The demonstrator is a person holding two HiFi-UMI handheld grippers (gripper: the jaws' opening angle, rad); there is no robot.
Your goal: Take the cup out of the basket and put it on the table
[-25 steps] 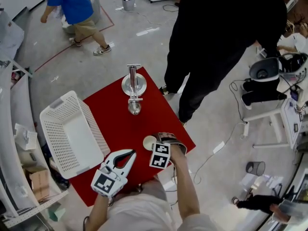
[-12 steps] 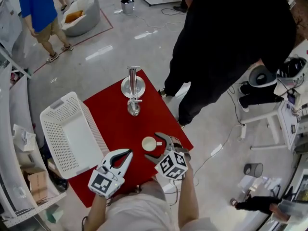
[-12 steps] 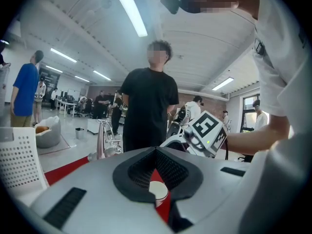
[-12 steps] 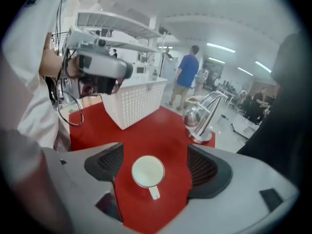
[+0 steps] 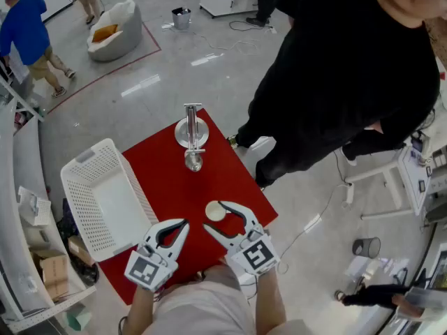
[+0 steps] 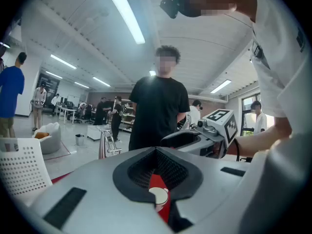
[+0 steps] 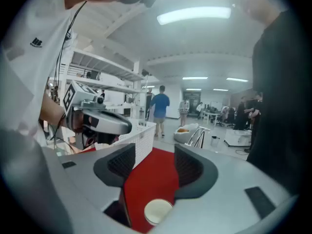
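Cup [image 5: 214,212], round, cream, on red table [image 5: 171,180]; right tool [image 7: 153,155] narrowing, empty; left tool [image 5: 184,223] clenched.

On the table [image 5: 171,180] the basket [image 5: 77,201] sits left, the cup [image 5: 215,212] near right (outside the basket), a stand [image 5: 192,132] far.

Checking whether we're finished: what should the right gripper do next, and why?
Probably just draw the right gripper back and rest: the cup stands upright on the table, the basket is empty, and its jaws, just closing, hold nothing.
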